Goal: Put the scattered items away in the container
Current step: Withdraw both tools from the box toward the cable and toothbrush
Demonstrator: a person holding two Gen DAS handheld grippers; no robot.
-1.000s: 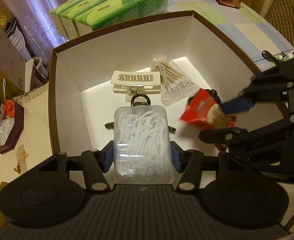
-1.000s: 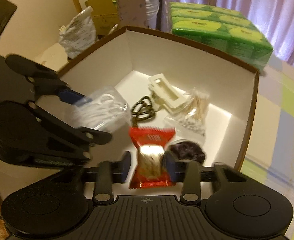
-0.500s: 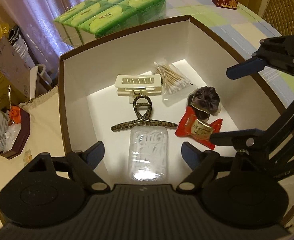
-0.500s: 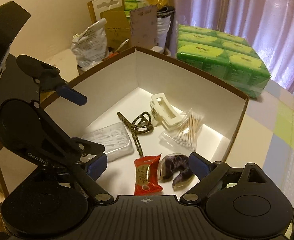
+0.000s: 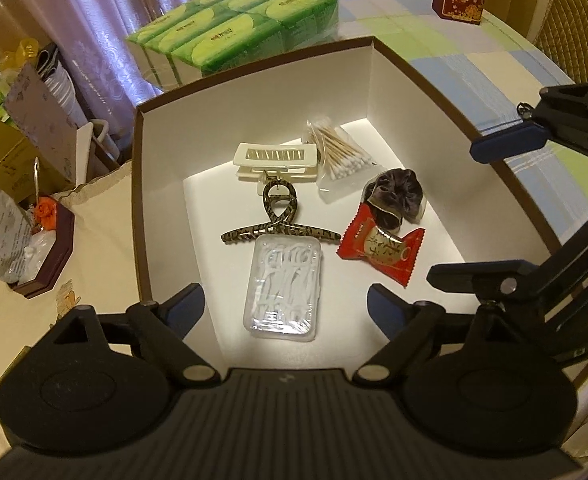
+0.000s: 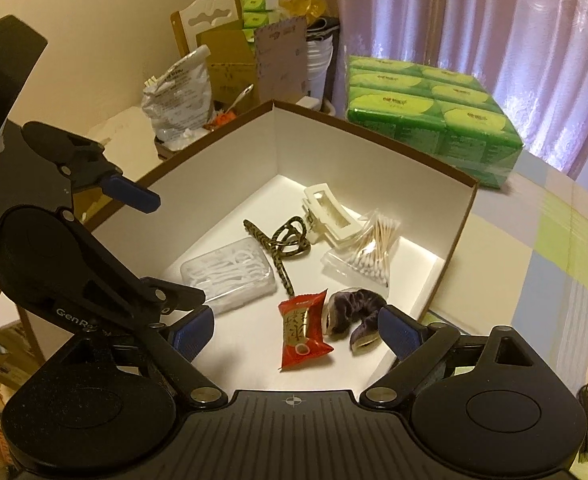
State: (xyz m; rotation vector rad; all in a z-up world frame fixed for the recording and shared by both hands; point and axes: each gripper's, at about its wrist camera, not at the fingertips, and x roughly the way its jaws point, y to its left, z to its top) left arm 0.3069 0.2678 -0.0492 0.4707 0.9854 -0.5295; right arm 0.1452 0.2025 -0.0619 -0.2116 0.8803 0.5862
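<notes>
Currently all six items sit on the floor of the box (image 5: 253,62). Floss pick case (image 5: 282,286) lies below and between the left gripper (image 5: 285,308) fingers, untouched. Red snack packet (image 6: 301,328) lies below the right gripper (image 6: 296,332), between its fingers, also clear of both pads. Scrunchie (image 6: 352,312) touches the packet's side nearest the right finger. Leopard hair claw (image 5: 279,220) touches the case's far end; cream hair claw (image 5: 275,158) and cotton swab bag (image 5: 340,156) lie beyond it toward the box's far corner. Packet print is Chinese, unreadable. "GenR…" is partly visible on the left gripper's body in the right view. Both jaws are spread wide, holding nothing.
</notes>
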